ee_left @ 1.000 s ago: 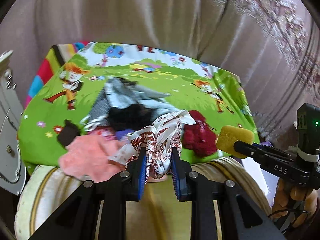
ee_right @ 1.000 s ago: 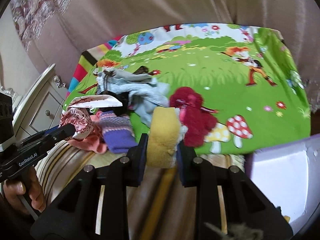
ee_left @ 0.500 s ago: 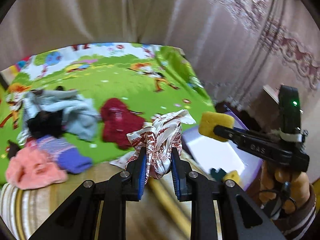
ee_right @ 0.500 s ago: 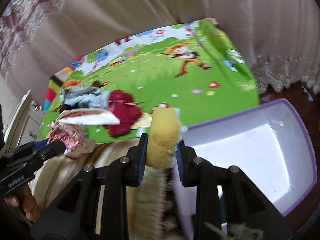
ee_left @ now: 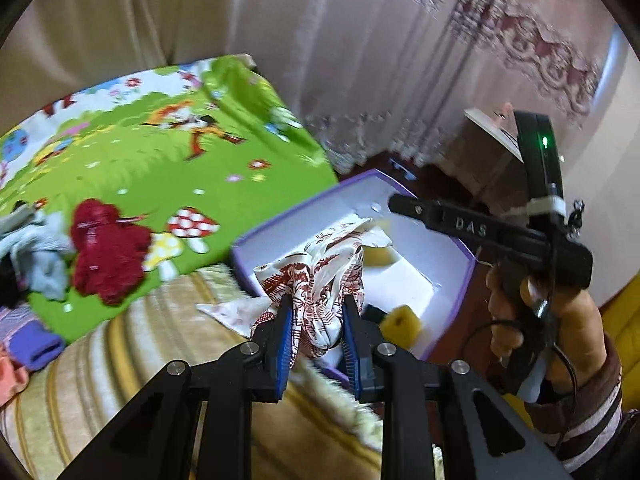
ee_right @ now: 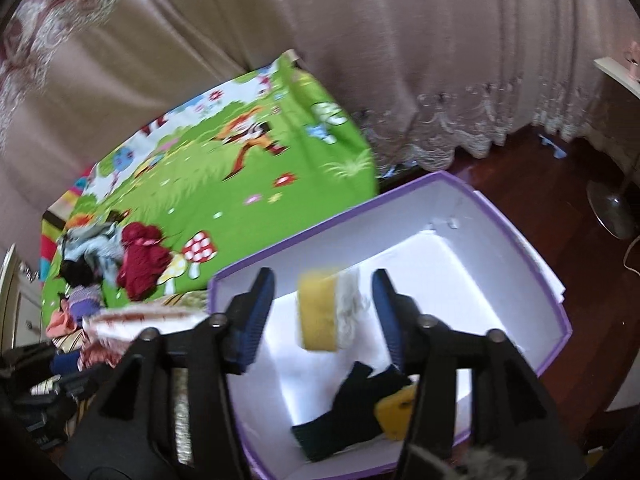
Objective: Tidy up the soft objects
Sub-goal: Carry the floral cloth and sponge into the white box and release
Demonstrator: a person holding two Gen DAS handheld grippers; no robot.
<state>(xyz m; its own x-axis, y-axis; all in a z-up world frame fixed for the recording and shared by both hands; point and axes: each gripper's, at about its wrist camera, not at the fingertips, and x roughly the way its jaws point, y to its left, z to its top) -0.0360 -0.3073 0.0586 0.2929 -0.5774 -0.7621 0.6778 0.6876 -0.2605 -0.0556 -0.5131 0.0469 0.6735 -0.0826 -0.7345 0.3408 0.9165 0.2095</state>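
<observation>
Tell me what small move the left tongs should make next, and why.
Probably carry the patterned cloth a little further over the purple box, then open. The left tongs pinch it at the box's near rim, while the right tongs, jaws just opened, have let the yellow sponge go above the box.

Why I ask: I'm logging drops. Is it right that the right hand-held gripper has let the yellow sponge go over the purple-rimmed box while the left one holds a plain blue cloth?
Not quite. In the left wrist view the left hand-held gripper holds a white cloth with a red pattern, not plain blue. The rest stands: the right hand-held gripper, jaws just opened, has the yellow sponge loose between them over the purple-rimmed box.
</observation>
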